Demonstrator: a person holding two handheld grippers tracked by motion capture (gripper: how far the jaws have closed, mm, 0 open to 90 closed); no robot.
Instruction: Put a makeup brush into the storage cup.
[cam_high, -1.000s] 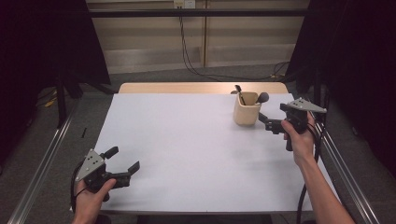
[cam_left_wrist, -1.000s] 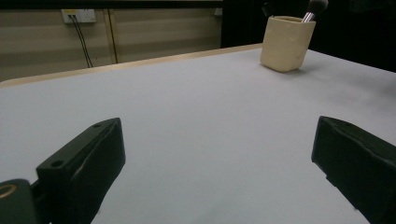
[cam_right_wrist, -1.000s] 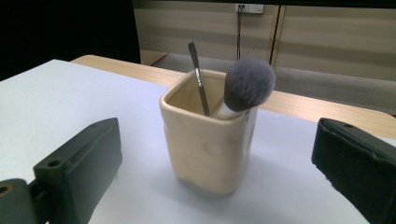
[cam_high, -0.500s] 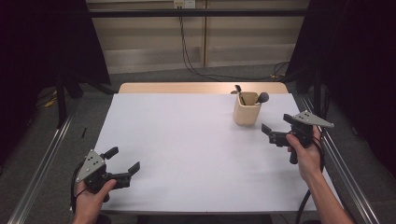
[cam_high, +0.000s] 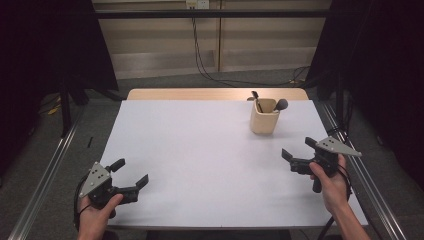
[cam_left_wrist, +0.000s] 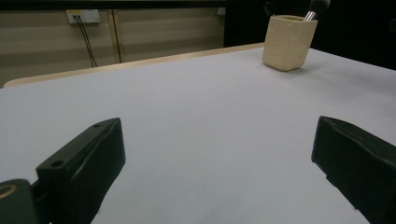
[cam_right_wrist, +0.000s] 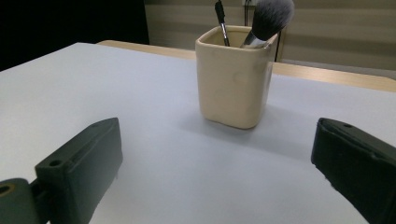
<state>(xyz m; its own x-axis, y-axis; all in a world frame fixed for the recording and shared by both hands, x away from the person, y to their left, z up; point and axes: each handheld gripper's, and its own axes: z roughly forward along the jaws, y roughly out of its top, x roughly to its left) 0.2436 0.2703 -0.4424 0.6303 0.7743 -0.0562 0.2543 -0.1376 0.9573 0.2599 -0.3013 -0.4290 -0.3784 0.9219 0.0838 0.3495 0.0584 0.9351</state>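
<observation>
A cream square cup (cam_high: 263, 119) (cam_right_wrist: 233, 77) (cam_left_wrist: 287, 42) stands upright at the table's far right, holding a fluffy makeup brush (cam_right_wrist: 268, 21) and a thin black-handled tool (cam_right_wrist: 220, 21). My right gripper (cam_high: 299, 151) is held open near the right edge, in front of the cup and apart from it, with nothing between its jaws. At the front left corner my left gripper (cam_high: 131, 172) stands open and empty, low over the white table (cam_high: 200, 150).
A tan wooden strip (cam_high: 190, 94) runs along the table's far edge. Metal rails (cam_high: 45, 175) flank both sides of the table. Cables hang down the back wall (cam_high: 200, 45). Dark curtains stand at the left and right.
My right gripper has drawn back from beside the cup toward the person and slightly down the right edge. The left gripper has stayed put.
</observation>
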